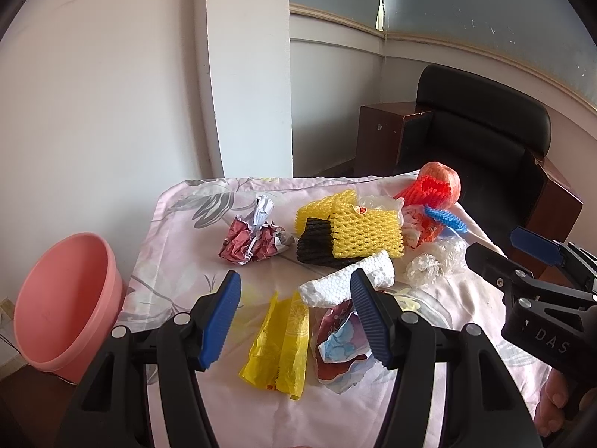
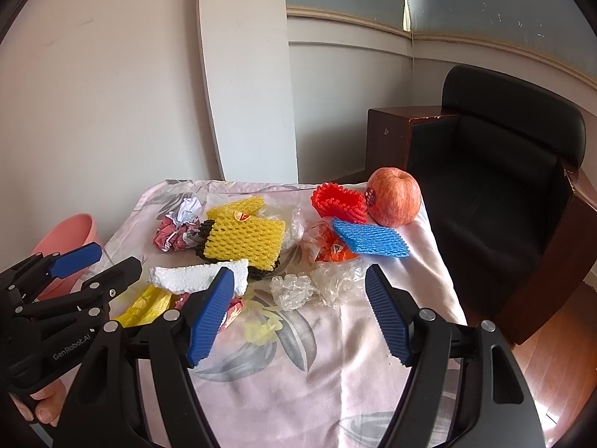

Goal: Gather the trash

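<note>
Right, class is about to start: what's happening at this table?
A person holds a gripper in each hand over a cloth-covered table strewn with trash. The left gripper hovers, jaws open, above a yellow plastic bag; the right gripper is open too, holding nothing. A pink bucket waits beside the table.

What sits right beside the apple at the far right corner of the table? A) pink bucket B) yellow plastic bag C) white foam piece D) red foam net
D: in the right wrist view the red foam net lies against the apple, while the white foam piece and yellow plastic bag lie nearer, and the pink bucket stands off the table's left side.
</note>
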`<state>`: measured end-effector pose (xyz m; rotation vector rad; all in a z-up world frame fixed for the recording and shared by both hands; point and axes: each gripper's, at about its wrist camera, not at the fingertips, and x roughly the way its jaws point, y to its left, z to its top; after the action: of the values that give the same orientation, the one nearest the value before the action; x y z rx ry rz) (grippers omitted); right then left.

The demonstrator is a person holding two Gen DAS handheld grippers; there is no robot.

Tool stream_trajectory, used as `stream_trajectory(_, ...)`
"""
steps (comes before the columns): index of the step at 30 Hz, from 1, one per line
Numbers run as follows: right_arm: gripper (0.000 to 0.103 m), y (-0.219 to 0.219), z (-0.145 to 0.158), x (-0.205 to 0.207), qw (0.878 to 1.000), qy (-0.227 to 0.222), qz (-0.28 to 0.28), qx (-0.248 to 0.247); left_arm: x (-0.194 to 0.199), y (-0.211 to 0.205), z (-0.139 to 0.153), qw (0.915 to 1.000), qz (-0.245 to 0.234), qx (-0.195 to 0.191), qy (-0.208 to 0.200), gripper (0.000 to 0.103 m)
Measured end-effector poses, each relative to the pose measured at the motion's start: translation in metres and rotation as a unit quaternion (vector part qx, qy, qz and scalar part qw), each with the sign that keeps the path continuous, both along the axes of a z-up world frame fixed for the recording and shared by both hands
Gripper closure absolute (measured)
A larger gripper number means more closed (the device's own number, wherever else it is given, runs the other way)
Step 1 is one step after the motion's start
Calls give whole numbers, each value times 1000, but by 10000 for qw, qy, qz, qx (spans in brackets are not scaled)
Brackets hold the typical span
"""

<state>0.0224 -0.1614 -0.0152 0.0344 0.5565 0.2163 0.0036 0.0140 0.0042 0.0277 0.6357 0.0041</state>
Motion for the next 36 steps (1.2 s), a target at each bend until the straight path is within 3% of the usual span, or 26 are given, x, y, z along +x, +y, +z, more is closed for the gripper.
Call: stream_trajectory(36,30,2,-7,-1,9999,4,-36,-140,-2,4,-4,10000,31,-67,22,42)
